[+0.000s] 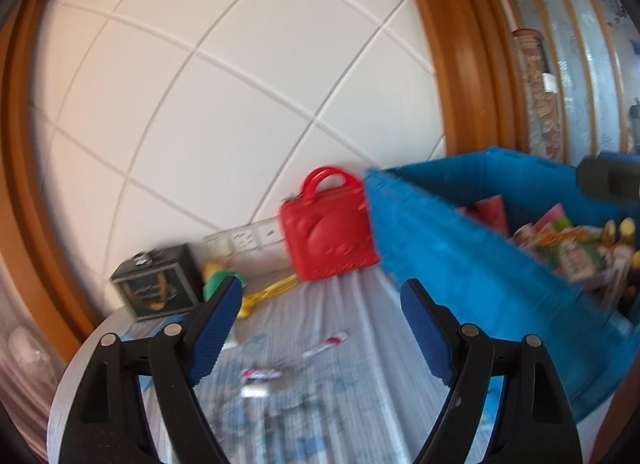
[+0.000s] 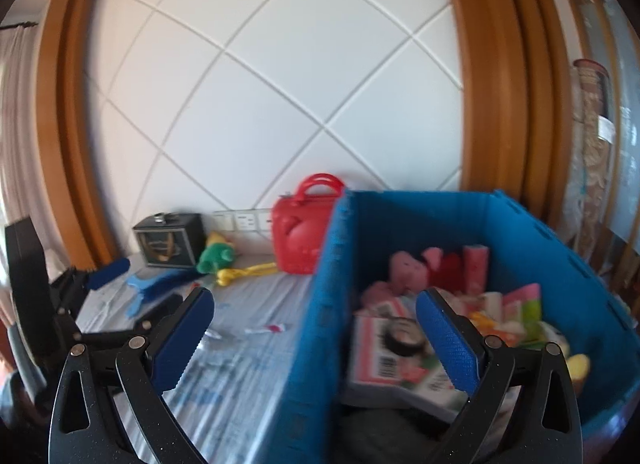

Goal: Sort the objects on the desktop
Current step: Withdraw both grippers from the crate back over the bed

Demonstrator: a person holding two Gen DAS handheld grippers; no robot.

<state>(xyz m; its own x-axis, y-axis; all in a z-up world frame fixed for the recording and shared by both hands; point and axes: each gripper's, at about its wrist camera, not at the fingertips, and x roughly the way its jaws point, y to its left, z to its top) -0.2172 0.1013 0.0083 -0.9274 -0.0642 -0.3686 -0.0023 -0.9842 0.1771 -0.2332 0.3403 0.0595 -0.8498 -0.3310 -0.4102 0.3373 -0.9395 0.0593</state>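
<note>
— Clutter lay where?
— Left to right: black box point(image 2: 168, 240), green toy point(image 2: 216, 255), red case point(image 2: 300, 236) on the table point(image 2: 248, 364); blue bin point(image 2: 320, 304) held the rest.
— Tongs?
— Left gripper point(image 1: 322, 300) gaped empty; right gripper point(image 2: 316, 304) too, straddling the bin's wall.

Blue bin point(image 2: 420, 219), red bag point(image 2: 298, 236), green toy point(image 2: 214, 256), striped tablecloth point(image 2: 248, 364).

Wall: white panels point(image 2: 280, 75) crossed by diagonal grooves.
Frame: orange wooden moulding point(image 2: 492, 75) on both sides.
Sockets: white row point(image 2: 240, 220) low on the wall.
Curtain: pale, at 9 o'clock point(image 2: 16, 111).
Table: striped cloth point(image 1: 320, 396).
</note>
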